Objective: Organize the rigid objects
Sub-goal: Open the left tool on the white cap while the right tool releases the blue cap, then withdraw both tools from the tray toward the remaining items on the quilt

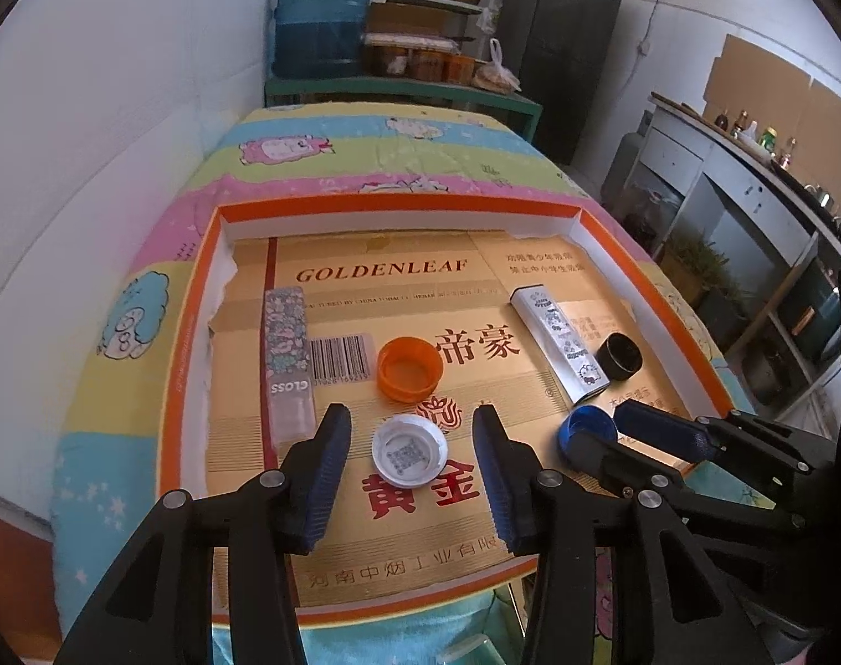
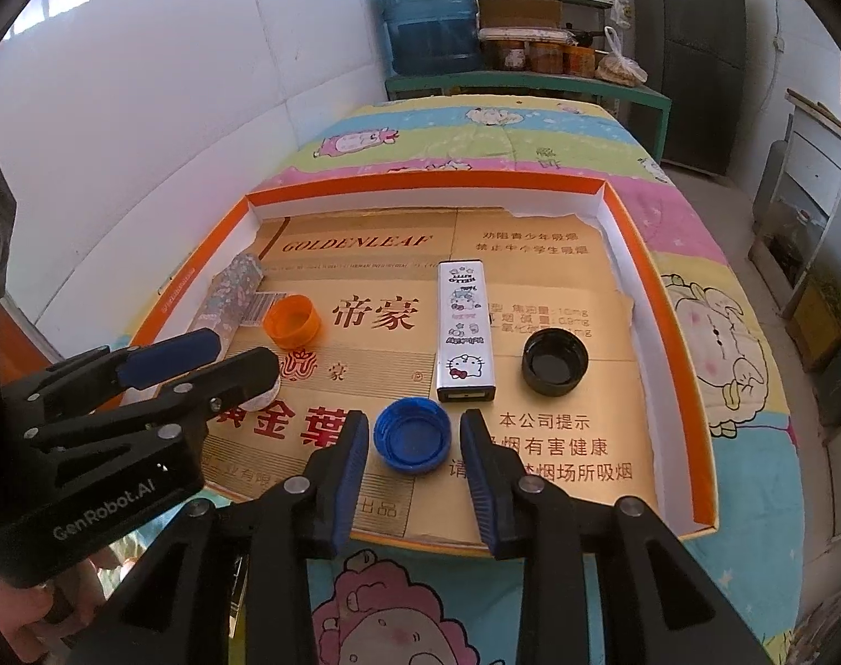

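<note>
An orange-rimmed tray [image 1: 190, 332] lined with gold cardboard holds the objects. My left gripper [image 1: 412, 421] is open, its fingers either side of a white cap [image 1: 409, 455]. An orange cap [image 1: 408, 368], a floral box [image 1: 286, 354], a silver Hello Kitty tin [image 1: 559, 346] and a black cap [image 1: 619, 356] lie beyond. My right gripper [image 2: 412, 426] is open around a blue cap [image 2: 412, 441]. The right wrist view also shows the tin [image 2: 465, 332], black cap [image 2: 554, 361], orange cap [image 2: 292, 321] and floral box [image 2: 229, 299].
The tray [image 2: 703, 388] rests on a cartoon-print quilt [image 2: 531, 133]. A white wall [image 1: 88, 166] runs along the left. A blue water jug [image 1: 323, 11], shelves and a dark fridge [image 1: 559, 44] stand behind.
</note>
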The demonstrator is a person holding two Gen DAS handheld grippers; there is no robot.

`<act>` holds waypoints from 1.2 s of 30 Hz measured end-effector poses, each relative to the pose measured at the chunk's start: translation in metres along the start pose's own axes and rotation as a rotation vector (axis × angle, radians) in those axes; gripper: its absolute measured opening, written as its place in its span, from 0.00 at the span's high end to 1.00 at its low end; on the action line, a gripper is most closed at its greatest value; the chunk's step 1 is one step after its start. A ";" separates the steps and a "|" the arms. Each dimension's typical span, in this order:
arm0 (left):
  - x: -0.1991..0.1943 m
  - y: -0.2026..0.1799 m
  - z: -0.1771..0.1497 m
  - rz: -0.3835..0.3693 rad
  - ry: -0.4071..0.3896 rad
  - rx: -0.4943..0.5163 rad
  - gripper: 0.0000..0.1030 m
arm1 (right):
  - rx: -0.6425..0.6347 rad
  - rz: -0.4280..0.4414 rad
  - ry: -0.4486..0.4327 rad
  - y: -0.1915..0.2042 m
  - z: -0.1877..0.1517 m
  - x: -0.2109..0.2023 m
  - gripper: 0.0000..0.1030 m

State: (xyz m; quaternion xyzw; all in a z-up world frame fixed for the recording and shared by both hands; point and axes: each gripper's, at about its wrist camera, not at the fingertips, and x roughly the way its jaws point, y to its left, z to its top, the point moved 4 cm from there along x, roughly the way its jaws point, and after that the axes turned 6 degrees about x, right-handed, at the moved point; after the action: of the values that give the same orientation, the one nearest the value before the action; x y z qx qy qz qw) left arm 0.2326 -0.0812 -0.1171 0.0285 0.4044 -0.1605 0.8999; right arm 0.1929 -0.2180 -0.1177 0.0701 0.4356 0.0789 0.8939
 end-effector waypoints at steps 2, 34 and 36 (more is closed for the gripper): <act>-0.004 0.000 0.001 0.009 -0.009 -0.001 0.54 | 0.003 0.000 -0.006 0.000 0.000 -0.003 0.67; -0.083 0.004 -0.027 0.040 -0.074 -0.028 0.54 | -0.002 -0.019 -0.077 0.021 -0.018 -0.066 0.67; -0.088 0.003 -0.029 0.041 -0.080 -0.029 0.54 | -0.005 -0.020 -0.084 0.023 -0.019 -0.070 0.67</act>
State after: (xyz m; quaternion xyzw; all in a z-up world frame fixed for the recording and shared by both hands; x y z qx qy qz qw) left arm 0.1585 -0.0500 -0.0718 0.0173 0.3695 -0.1371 0.9189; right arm 0.1335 -0.2086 -0.0705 0.0668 0.3980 0.0681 0.9124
